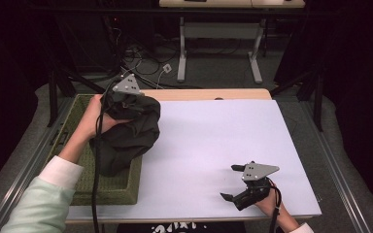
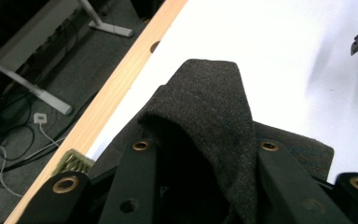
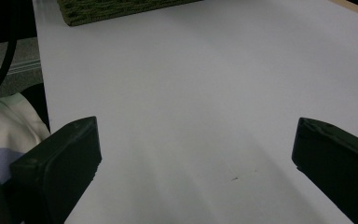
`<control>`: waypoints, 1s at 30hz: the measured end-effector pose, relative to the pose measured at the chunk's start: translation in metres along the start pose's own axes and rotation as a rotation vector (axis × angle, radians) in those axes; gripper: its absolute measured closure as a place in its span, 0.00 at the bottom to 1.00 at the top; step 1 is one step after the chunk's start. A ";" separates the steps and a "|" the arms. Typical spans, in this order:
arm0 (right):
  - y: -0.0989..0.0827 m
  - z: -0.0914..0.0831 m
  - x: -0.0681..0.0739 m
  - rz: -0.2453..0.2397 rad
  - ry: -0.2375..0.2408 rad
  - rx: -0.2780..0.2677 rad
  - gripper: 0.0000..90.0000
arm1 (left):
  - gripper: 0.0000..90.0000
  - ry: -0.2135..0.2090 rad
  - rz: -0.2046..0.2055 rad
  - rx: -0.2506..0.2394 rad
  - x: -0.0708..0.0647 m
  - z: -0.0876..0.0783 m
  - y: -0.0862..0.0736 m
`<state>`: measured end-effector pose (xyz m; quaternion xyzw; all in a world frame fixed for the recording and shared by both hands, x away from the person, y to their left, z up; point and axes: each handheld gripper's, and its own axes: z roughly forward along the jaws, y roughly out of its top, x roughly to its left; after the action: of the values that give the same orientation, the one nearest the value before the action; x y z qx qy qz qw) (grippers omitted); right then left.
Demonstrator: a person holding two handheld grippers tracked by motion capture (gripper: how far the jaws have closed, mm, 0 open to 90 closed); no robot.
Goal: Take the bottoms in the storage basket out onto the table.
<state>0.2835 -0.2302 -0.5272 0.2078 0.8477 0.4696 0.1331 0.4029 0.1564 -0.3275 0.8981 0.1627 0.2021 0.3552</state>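
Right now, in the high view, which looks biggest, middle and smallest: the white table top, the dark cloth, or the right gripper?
1. White table top, by far.
2. Dark cloth.
3. Right gripper, smallest, even though it sits nearer the camera.

1. The table (image 1: pixel 233 141) has a white top with a pale wooden strip (image 1: pixel 209 94) along its far edge.
2. Beyond it lies grey carpeted floor (image 1: pixel 218 73), with tangled cables (image 1: pixel 143 58) at the far left.
3. A second desk (image 1: pixel 221 29) on white legs stands at the far side.
4. The surroundings are dark; black frame struts (image 1: pixel 58 82) flank the table left and right.
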 end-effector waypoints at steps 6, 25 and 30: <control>0.000 0.000 0.000 0.000 0.000 0.000 0.01 | 0.80 -0.027 0.004 0.013 -0.003 0.018 0.005; 0.002 0.001 0.004 -0.017 0.012 -0.001 0.01 | 0.80 -0.081 0.032 0.054 -0.018 0.061 0.012; 0.000 0.001 0.001 -0.009 0.017 0.004 0.01 | 0.79 -0.115 0.031 0.091 -0.019 0.080 0.012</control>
<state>0.2830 -0.2283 -0.5275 0.2001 0.8506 0.4692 0.1278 0.4266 0.0938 -0.3767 0.9257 0.1372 0.1481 0.3198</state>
